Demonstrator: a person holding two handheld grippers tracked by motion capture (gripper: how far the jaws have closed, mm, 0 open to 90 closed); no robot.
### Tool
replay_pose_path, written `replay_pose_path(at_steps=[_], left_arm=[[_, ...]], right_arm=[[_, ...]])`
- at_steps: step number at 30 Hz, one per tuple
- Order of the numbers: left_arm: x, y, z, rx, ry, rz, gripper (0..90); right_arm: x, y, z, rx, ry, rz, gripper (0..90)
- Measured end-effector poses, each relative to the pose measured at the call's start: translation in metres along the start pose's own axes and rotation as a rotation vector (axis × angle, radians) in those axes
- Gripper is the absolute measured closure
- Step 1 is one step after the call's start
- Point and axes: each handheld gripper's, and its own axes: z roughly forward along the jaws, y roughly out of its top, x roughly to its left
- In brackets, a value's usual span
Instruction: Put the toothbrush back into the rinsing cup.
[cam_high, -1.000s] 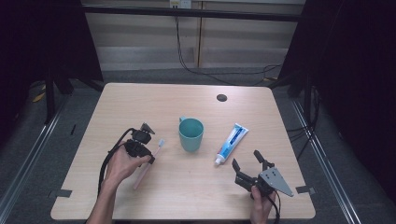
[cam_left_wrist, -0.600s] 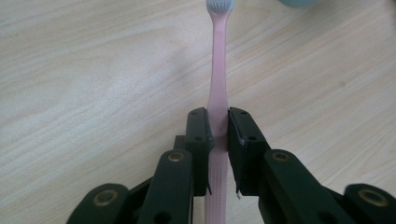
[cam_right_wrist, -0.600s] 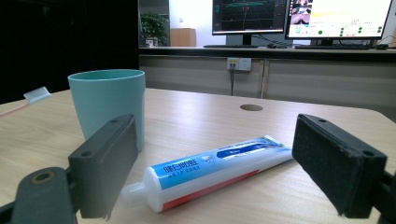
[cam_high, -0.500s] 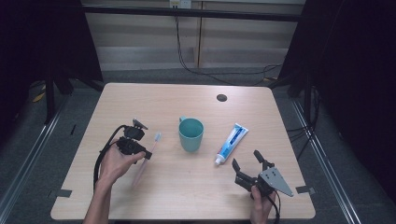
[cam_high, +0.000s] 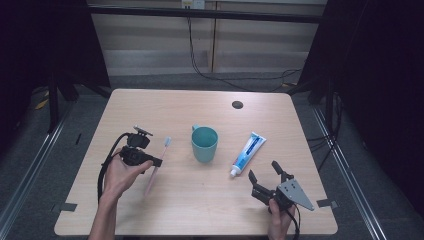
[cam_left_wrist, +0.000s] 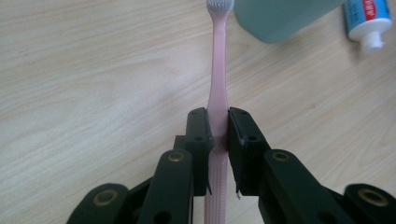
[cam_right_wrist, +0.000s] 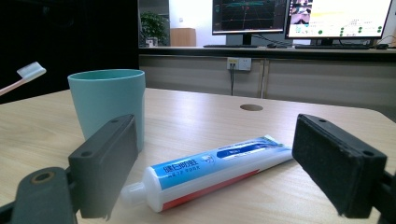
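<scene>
My left gripper (cam_high: 156, 163) (cam_left_wrist: 217, 123) is shut on the handle of a pink toothbrush (cam_high: 166, 143) (cam_left_wrist: 217, 70). The brush's white head points toward the teal cup (cam_high: 204, 143) (cam_left_wrist: 280, 18) and shows raised at the left of the right gripper view (cam_right_wrist: 30, 70). A blue and white toothpaste tube (cam_high: 248, 152) (cam_right_wrist: 210, 170) lies flat to the right of the cup (cam_right_wrist: 107, 102), cap toward me. My right gripper (cam_high: 263, 171) (cam_right_wrist: 224, 163) stands open near the table's front right, just short of the tube's cap, with nothing between its jaws.
The wooden table (cam_high: 200, 205) has a dark round hole (cam_high: 237, 104) at its back right. Black cables (cam_high: 220, 75) run over the floor behind it. Tape marks sit at the front corners. Monitors (cam_right_wrist: 299, 18) glow on a far desk.
My left gripper has shifted slightly left with the toothbrush, and the brush head has risen and swung away from me. The right gripper has stayed put.
</scene>
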Motion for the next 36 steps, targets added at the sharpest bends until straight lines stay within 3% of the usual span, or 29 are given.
replay_pose_path(at_steps=[6, 9, 15, 19, 23, 25, 32, 36], left_arm=[[-0.003, 0.000, -0.006, -0.072, -0.010, 0.029, 79.2], [-0.003, 0.000, -0.007, -0.110, -0.043, 0.051, 79.2], [-0.004, -0.003, -0.011, -0.189, -0.038, 0.079, 79.2], [-0.006, -0.004, -0.016, -0.261, -0.041, 0.083, 79.2], [-0.008, -0.006, -0.021, -0.303, -0.044, 0.091, 79.1], [-0.008, -0.006, -0.021, -0.298, -0.042, 0.093, 79.1], [-0.011, -0.008, -0.025, -0.412, -0.057, 0.103, 79.2], [-0.012, -0.008, -0.028, -0.451, -0.067, 0.112, 79.2]], right_arm=[[0.000, 0.000, 0.000, -0.001, 0.000, -0.001, 13.6], [0.000, 0.000, 0.000, 0.001, -0.001, 0.000, 13.6], [0.000, 0.000, 0.000, 0.000, 0.000, 0.000, 13.6], [0.000, 0.000, 0.000, -0.001, -0.001, 0.000, 13.6], [0.000, 0.000, 0.000, 0.000, -0.002, 0.000, 13.6], [0.000, 0.000, 0.000, -0.002, -0.001, 0.000, 13.6], [0.000, 0.000, 0.000, -0.001, -0.001, 0.000, 13.6], [0.000, 0.000, 0.000, -0.002, -0.001, -0.001, 13.6]])
